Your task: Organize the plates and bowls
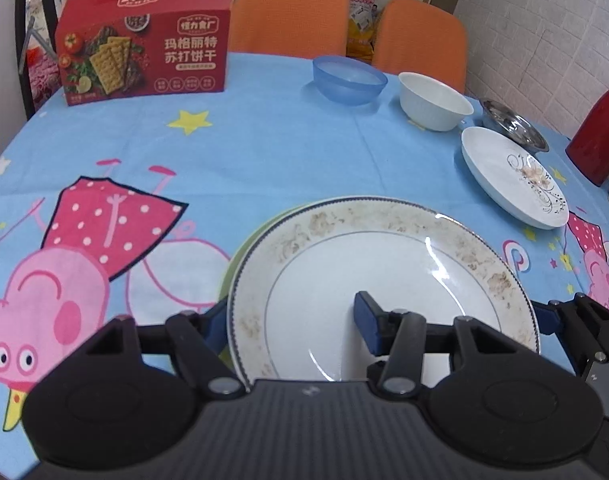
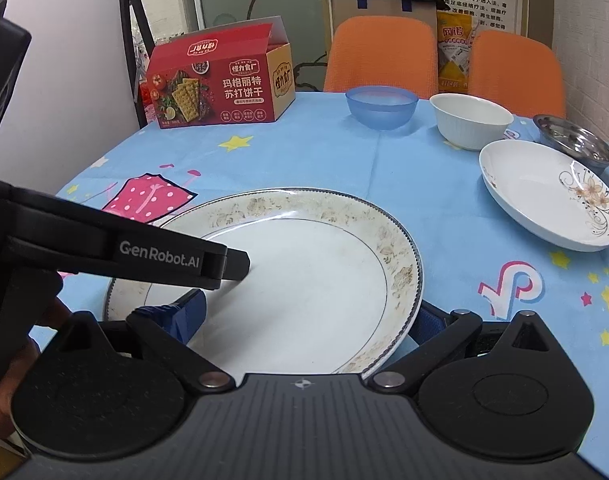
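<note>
A large white plate with a worn floral rim (image 1: 384, 280) lies on a pale green plate (image 1: 240, 256) near the table's front. My left gripper (image 1: 292, 320) straddles the floral plate's left rim, one blue finger (image 1: 366, 320) over the plate, the other outside the rim. My right gripper (image 2: 304, 316) straddles the same plate (image 2: 304, 280) at its right rim, one finger (image 2: 184, 312) over it. Neither pair of pads visibly presses the rim. A flowered white dish (image 1: 512, 176), a white bowl (image 1: 432, 100), a blue bowl (image 1: 348, 78) and a steel bowl (image 1: 512, 124) stand at the right and far side.
A red cracker box (image 1: 144, 48) stands at the far left of the blue cartoon tablecloth (image 1: 264, 148). Two orange chairs (image 1: 288, 12) stand behind the table. A red flask (image 1: 600, 132) is at the right edge.
</note>
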Available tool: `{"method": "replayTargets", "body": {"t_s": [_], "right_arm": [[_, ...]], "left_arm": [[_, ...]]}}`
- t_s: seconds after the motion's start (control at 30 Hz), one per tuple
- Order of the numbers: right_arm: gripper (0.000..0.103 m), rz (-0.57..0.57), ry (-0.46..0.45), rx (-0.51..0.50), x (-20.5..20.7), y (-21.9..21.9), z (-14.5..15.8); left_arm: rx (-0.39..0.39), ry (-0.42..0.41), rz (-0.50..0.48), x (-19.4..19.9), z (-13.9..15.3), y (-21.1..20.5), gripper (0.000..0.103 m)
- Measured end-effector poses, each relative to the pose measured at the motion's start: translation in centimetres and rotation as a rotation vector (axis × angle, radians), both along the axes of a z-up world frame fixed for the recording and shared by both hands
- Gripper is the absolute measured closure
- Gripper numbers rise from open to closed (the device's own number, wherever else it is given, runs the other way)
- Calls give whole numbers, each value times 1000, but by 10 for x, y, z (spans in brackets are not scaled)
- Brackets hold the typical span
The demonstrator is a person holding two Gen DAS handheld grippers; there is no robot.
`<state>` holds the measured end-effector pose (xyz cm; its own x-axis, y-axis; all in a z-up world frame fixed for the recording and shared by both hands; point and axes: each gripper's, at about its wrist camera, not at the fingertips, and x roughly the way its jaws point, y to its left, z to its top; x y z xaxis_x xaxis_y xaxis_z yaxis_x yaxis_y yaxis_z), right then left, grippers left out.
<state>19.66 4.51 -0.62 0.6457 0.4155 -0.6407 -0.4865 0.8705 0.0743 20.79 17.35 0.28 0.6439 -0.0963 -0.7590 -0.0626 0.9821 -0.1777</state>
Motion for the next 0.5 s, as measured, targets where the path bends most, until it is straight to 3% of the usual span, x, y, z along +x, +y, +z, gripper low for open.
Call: {"method": "replayTargets", "body": {"t_s": [0.13, 0.23, 0.5], "right_arm": [[13, 22, -19, -44, -1, 2, -1], [15, 1, -23, -33, 0, -5, 1], [15, -25, -78, 32, -9, -23, 23]], "left_arm": [[-13, -8, 7, -1, 1, 5, 49], [22, -73, 15, -9, 15, 3, 36], [61, -143, -1, -12, 38, -10, 33]]}}
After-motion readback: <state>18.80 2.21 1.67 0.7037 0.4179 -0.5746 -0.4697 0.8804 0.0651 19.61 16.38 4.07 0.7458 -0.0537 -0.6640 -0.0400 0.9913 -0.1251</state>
